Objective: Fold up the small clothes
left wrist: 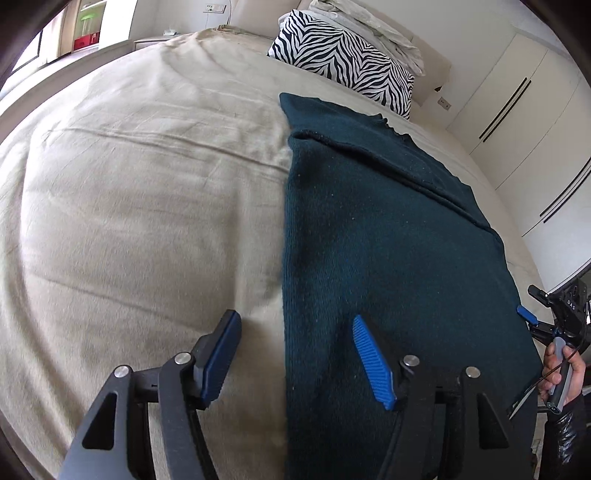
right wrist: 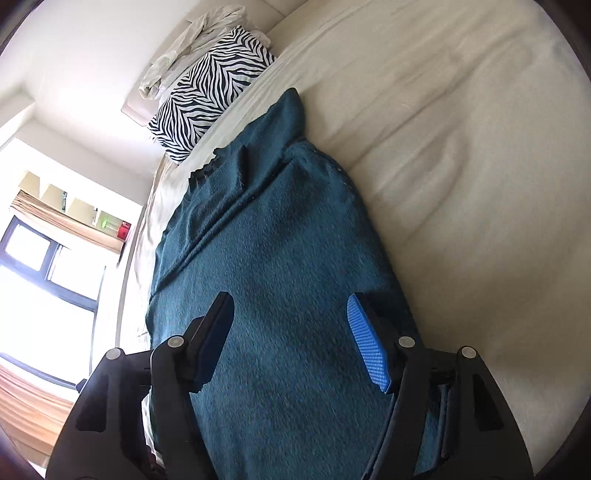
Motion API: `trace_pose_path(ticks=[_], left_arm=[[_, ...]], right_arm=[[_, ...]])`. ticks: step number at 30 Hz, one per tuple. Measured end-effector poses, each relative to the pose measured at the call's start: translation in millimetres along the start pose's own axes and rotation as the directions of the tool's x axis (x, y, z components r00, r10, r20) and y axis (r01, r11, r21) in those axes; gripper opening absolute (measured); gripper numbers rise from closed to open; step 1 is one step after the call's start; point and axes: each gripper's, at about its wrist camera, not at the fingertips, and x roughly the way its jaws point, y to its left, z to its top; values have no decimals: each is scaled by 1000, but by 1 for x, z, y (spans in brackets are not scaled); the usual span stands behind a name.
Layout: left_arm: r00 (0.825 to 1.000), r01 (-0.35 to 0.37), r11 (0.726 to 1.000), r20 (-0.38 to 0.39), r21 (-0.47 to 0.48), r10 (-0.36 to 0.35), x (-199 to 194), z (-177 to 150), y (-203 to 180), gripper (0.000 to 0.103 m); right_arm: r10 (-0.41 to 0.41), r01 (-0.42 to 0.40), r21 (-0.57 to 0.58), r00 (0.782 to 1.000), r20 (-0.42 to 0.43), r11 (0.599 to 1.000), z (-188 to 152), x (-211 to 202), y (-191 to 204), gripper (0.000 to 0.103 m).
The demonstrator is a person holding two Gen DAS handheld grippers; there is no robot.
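A dark teal knit garment (left wrist: 388, 229) lies flat on the beige bed (left wrist: 140, 192), folded into a long strip with a flap laid over its far part. My left gripper (left wrist: 295, 325) hovers open over the garment's left edge, one pad above the sheet and one above the knit, nothing between them. In the right wrist view the same garment (right wrist: 280, 258) stretches away from the camera. My right gripper (right wrist: 291, 317) is open above its near end, with nothing held. The right gripper (left wrist: 532, 321) also shows at the garment's right edge in the left wrist view, held by a hand (left wrist: 561, 373).
A zebra-print pillow (left wrist: 343, 62) with crumpled white bedding (left wrist: 369, 26) on it lies at the head of the bed. White wardrobe doors (left wrist: 517, 92) stand beyond the bed's right side. A bright window (right wrist: 44, 280) is at the left of the right wrist view.
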Motion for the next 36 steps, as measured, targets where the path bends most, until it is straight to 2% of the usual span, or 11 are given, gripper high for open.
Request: trace_pose_path(ticks=[6, 9, 11, 15, 22, 23, 28, 29, 32, 34, 36], left_arm=[[998, 44, 999, -50, -15, -44, -24, -35, -5, 66], [996, 56, 998, -61, -32, -58, -31, -44, -4, 66], [996, 64, 997, -67, -35, -67, -34, -48, -3, 66], [994, 65, 997, -83, -38, -68, -36, -50, -4, 66], [989, 88, 995, -113, -53, -93, -41, -60, 0, 63], [989, 88, 994, -116, -57, -94, -41, -61, 0, 62], [988, 80, 992, -123, -98, -91, -43, -62, 9, 46], [988, 77, 991, -126, -112, -91, -43, -61, 13, 38], [985, 83, 986, -140, -148, -104, -43, -61, 22, 22], [982, 92, 983, -147, -156, -116, -43, -61, 24, 17], [981, 93, 984, -156, -153, -117, -42, -63, 24, 11]], right_arm=[[-30, 30, 9, 999, 26, 1000, -39, -58, -28, 62], [-105, 105, -4, 993, 45, 994, -56, -84, -37, 62], [-83, 83, -1, 995, 55, 997, -63, -97, -44, 62], [-76, 75, 36, 997, 16, 997, -76, -105, -59, 62], [-66, 66, 13, 998, -20, 998, -85, -109, -49, 61], [-52, 52, 19, 998, -26, 998, -86, -108, -48, 58], [-27, 30, 57, 998, -53, 998, -90, -102, -54, 40], [-24, 28, 68, 998, -57, 997, -90, -102, -56, 33], [5, 1, 95, 998, -58, 995, -89, -104, -60, 33], [1, 5, 97, 998, -63, 995, -89, -104, -62, 29], [-4, 10, 91, 997, -73, 996, -88, -103, -62, 19]])
